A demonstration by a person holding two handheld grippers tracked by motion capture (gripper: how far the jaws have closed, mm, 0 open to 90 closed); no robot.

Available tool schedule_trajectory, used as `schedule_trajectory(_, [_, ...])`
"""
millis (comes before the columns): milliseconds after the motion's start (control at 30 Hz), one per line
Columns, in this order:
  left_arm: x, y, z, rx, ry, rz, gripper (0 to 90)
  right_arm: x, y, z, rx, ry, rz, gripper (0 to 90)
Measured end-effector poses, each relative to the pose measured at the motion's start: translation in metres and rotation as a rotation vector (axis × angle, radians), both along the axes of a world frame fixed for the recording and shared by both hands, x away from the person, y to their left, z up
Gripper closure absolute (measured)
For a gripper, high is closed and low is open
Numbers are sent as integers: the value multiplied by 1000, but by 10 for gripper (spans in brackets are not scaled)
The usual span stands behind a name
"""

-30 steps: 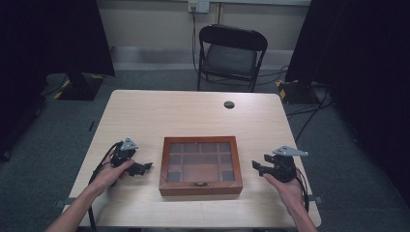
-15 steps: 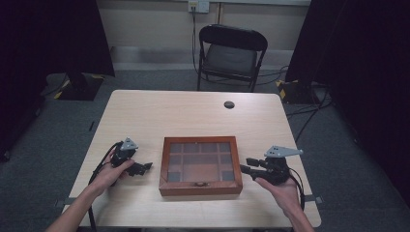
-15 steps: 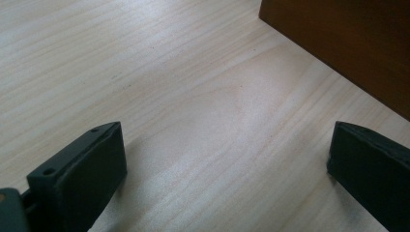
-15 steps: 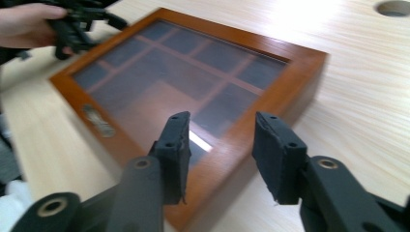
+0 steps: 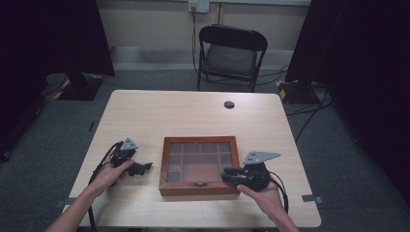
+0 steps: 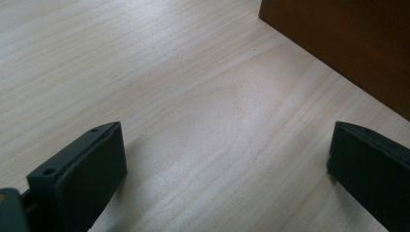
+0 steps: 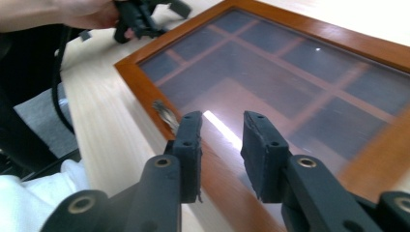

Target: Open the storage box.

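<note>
Risk: the clasp (image 7: 165,115) may be missed by the part-open right gripper (image 7: 221,140), low centre over the box (image 5: 167,164); the left gripper (image 5: 143,167) is held wide apart.

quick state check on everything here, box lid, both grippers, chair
wooden box: glass lid shut, flat on table
latch: on the front rim, fastened or not unclear
left gripper: open, beside the box
right gripper: jaws part open, over the box's front rim
folding chair: unfolded, empty

No readable text, labels, brands or numbers anywhere: nothing legible on the glass-lidded brown wooden box (image 5: 199,164), the pale wood-grain table (image 5: 159,111) or the black folding chair (image 5: 231,55).
</note>
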State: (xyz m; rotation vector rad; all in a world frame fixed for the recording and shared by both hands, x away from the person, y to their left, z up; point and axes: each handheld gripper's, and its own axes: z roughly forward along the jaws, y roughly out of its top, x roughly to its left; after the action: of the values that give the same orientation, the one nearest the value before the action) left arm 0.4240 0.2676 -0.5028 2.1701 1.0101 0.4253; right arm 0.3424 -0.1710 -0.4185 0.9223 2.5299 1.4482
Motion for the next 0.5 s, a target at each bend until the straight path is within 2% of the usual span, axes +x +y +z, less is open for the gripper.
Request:
schedule_trajectory(100, [0,0,0,1,0,0,0,2,13,0,-1,12,39,710])
schedule_trajectory(133, [0,0,0,0,0,0,0,4,23,1,-2,18,69,714])
schedule_trajectory(200, [0,0,0,0,0,0,0,5,28,1,-6,17,82,719])
schedule_trajectory(233, [0,0,0,1,0,0,0,7,37,1,-16,19,103,719])
schedule_trajectory(300, [0,0,0,0,0,0,0,9,43,-1,-13,25,121,727])
schedule_trajectory(400, [0,0,0,0,0,0,0,11,48,-4,-34,32,142,742])
schedule_trajectory(500, [0,0,0,1,-1,-1,0,13,56,-14,-46,50,177,773])
